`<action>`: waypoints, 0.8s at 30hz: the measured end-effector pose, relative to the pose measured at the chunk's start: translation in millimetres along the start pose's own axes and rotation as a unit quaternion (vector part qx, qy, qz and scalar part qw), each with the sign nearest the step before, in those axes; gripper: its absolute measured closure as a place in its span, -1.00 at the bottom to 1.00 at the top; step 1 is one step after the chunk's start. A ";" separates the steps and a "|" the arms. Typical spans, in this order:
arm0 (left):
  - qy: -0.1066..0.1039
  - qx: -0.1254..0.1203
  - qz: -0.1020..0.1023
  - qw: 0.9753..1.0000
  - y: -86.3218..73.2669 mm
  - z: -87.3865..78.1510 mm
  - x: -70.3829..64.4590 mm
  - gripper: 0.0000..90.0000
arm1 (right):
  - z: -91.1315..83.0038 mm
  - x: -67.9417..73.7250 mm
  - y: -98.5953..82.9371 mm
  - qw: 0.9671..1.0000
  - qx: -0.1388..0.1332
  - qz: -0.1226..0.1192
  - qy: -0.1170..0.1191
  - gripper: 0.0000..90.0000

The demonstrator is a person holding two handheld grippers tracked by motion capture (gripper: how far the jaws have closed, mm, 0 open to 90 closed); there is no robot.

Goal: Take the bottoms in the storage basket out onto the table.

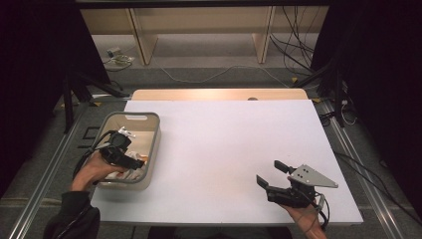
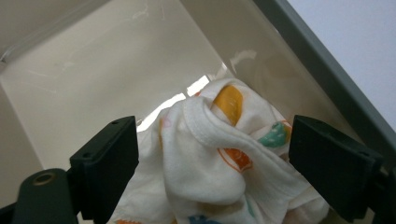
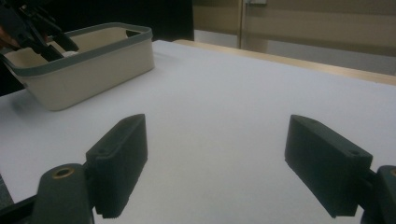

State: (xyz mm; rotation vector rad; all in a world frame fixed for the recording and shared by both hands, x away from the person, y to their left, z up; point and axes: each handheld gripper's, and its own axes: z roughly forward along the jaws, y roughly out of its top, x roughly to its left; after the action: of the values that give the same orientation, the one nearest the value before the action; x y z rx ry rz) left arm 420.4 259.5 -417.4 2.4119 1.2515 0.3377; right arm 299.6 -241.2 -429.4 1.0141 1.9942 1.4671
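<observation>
A beige bin with a grey rim (image 1: 158, 130) stands at the left of the white table. A crumpled white cloth (image 2: 201, 177) with orange and teal prints lies in its near corner. My left gripper (image 1: 135, 158) reaches down into the bin. Its jaws stand open on either side of the cloth, close to it, and in the left gripper view the left gripper (image 2: 212, 135) holds nothing. My right gripper (image 1: 268, 172) hovers open over the near right of the table, with bare tabletop between the jaws of the right gripper (image 3: 215, 126).
The white table top (image 1: 224, 149) stretches between the bin and my right hand. A wooden edge (image 1: 219, 94) borders its far side. Wooden shelving and loose cables (image 1: 293, 45) lie on the floor beyond. In the right gripper view the bin (image 3: 93, 70) sits far left.
</observation>
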 end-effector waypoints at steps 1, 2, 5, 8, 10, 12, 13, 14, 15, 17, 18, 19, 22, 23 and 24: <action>-0.001 0.003 0.000 1.000 0.0 1.0 0.2 -0.66 | -0.1 0.0 0.0 1.000 0.000 0.000 -0.001 -0.51; -0.001 0.008 -0.003 1.000 0.0 2.4 0.5 -0.66 | -0.1 0.0 0.0 1.000 0.000 0.000 0.000 -0.51; -0.001 0.015 -0.004 1.000 0.1 4.1 1.1 -0.66 | -0.2 -0.3 0.0 1.000 0.000 0.000 0.000 -0.51; 0.002 0.031 -0.011 0.999 0.6 8.5 2.3 -0.66 | 0.0 -0.3 -0.1 1.000 0.000 0.000 0.000 -0.51; 0.001 0.042 -0.011 0.999 0.4 11.3 3.0 -0.66 | 0.1 -0.3 -0.2 1.000 0.000 -0.001 0.000 -0.51; 0.001 0.053 -0.014 0.999 0.1 14.2 3.9 -0.66 | 0.1 -0.4 -0.2 1.000 0.000 0.000 0.000 -0.51; 0.003 0.057 -0.015 0.998 0.0 15.6 4.3 -0.66 | 0.2 -0.4 -0.2 1.000 0.000 0.000 0.000 -0.51; 0.005 0.058 -0.015 0.998 0.1 16.7 4.2 -0.66 | 0.2 -0.4 -0.2 1.000 0.000 0.000 0.000 -0.51; 0.006 0.063 -0.014 0.998 0.5 17.4 4.2 -0.66 | 0.2 -0.4 -0.2 1.000 0.000 0.000 0.000 -0.51; 0.009 0.068 -0.020 0.997 2.3 18.7 4.3 -0.65 | 0.3 -0.4 -0.2 1.000 0.001 0.000 0.000 -0.51; 0.011 0.072 -0.023 0.997 3.1 19.5 5.0 -0.64 | 0.3 -0.3 -0.2 1.000 0.001 0.000 0.000 -0.51; 0.011 0.072 -0.023 0.997 3.1 19.5 5.0 -0.63 | 0.3 -0.3 -0.2 1.000 0.001 0.000 0.000 -0.51; 0.014 0.091 -0.027 0.995 4.9 23.2 6.4 -0.58 | 0.5 -0.3 -0.2 1.000 0.001 -0.001 0.000 -0.51; 0.014 0.095 -0.027 0.995 5.4 24.0 6.7 -0.52 | 0.5 -0.2 -0.2 1.000 0.001 -0.001 0.000 -0.51; 0.013 0.098 -0.030 0.995 5.8 24.6 6.9 -0.52 | 0.5 -0.2 -0.2 1.000 0.001 -0.001 0.000 -0.51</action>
State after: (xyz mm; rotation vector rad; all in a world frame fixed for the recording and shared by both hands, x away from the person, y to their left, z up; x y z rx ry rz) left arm 438.1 256.4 -436.5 2.5322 1.4246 0.2386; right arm 300.0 -241.1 -429.8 1.0139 1.9962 1.4647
